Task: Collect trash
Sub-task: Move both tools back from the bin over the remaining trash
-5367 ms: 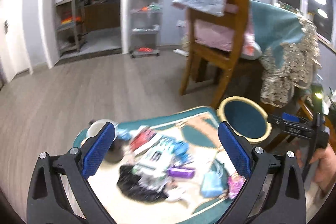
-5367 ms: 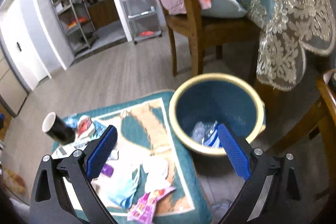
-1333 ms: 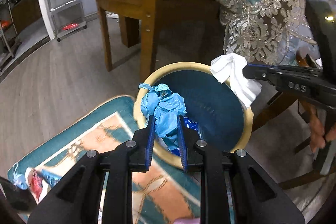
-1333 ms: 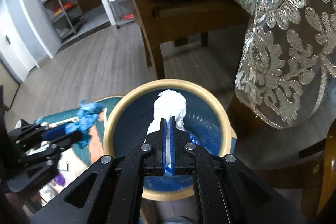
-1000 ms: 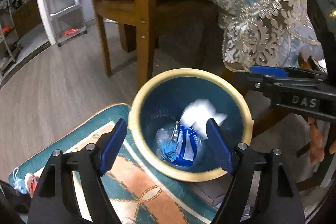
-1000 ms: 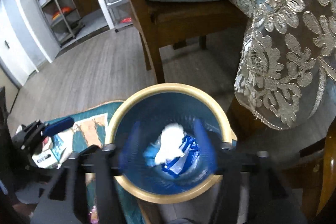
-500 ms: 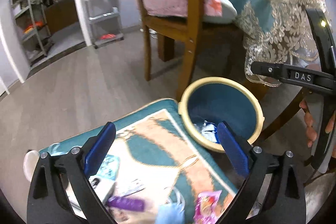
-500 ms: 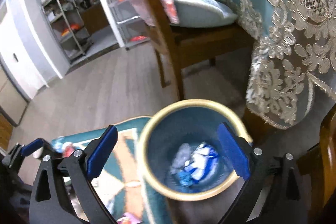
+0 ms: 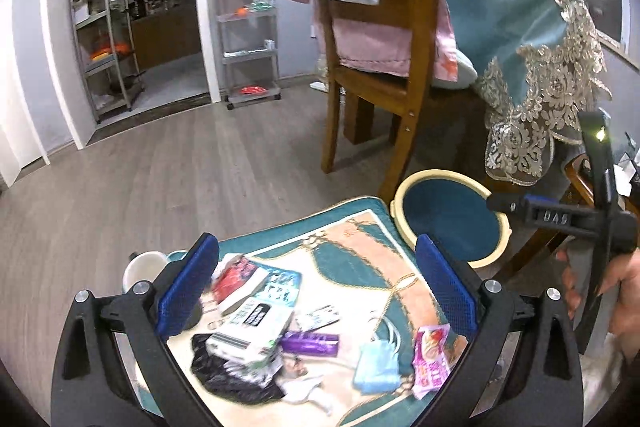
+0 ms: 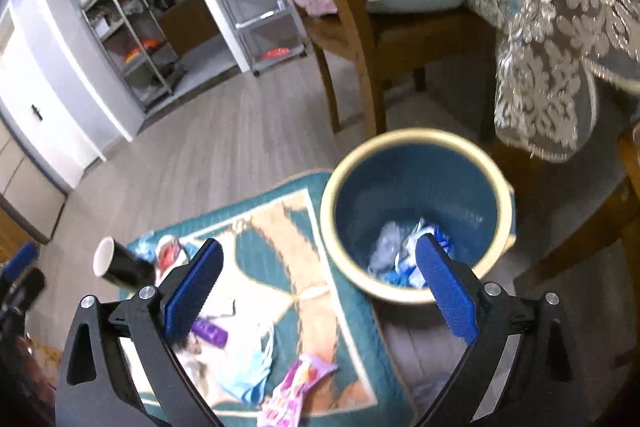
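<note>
A blue bin with a cream rim (image 9: 452,179) (image 10: 416,139) stands at the right corner of a teal and peach mat (image 9: 360,251) (image 10: 272,227); crumpled trash lies in it (image 10: 404,255). On the mat lie a white box (image 9: 252,327), a purple wrapper (image 9: 310,339), a light blue mask (image 9: 378,363), a pink wrapper (image 9: 430,355) (image 10: 296,383) and a black bag (image 9: 224,379). My left gripper (image 9: 316,283) is open and empty above the litter. My right gripper (image 10: 318,287) is open and empty, above the mat's edge next to the bin; it also shows in the left wrist view (image 9: 560,219).
A black mug with a white inside (image 10: 118,265) (image 9: 144,267) lies at the mat's left corner. A wooden chair (image 9: 384,67) with draped cloths and a table with a lace-edged teal cloth (image 9: 540,67) stand behind the bin. Wire shelves (image 9: 248,27) stand at the far wall.
Both grippers opened and dropped the blue and white wads into the bin. Both have since pulled back from the bin over the mat; the left now faces the litter.
</note>
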Demonstrator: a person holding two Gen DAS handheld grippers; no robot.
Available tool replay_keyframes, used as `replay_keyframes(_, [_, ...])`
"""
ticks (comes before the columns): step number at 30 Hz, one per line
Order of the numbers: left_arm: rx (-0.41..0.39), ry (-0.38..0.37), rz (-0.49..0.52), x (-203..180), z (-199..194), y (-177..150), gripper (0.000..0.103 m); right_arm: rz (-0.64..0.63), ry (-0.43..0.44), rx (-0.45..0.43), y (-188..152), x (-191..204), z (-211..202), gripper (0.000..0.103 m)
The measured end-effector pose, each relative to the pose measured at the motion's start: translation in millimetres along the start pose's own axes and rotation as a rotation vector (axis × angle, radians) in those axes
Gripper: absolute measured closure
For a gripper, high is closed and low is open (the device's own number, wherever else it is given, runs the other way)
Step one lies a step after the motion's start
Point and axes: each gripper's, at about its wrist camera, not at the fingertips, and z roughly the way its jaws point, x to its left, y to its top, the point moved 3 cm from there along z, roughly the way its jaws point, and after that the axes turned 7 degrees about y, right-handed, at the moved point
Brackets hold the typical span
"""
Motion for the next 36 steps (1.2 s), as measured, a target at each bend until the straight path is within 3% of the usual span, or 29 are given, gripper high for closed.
replay_keyframes(10, [0.017,0.046,-0.065,47,-4,-44,0.006,-0.134,-0.085,0.030,-43,32,14,0.007])
replay_keyframes(19, [0.043,0.022,-0.072,45,1,-51,0.006,-0.158,-0.114,0.063,-74,39,23,0.007])
replay_keyframes(25, [0.064,0.020,-0.109,46,6,-52,0.006,-0.157,-0.121,0.136,-100,40,34,0.007])
replay_keyframes(30, [0.075,0.034,-0.075,38,11,-55,0.006,-0.187,-0.160,0.208,-116,38,47,0.007])
replay_keyframes(36, [0.114,0.019,-0.047,22,24,-67,0.006,-0.129,-0.172,0.245,-121,25,55,0.007])
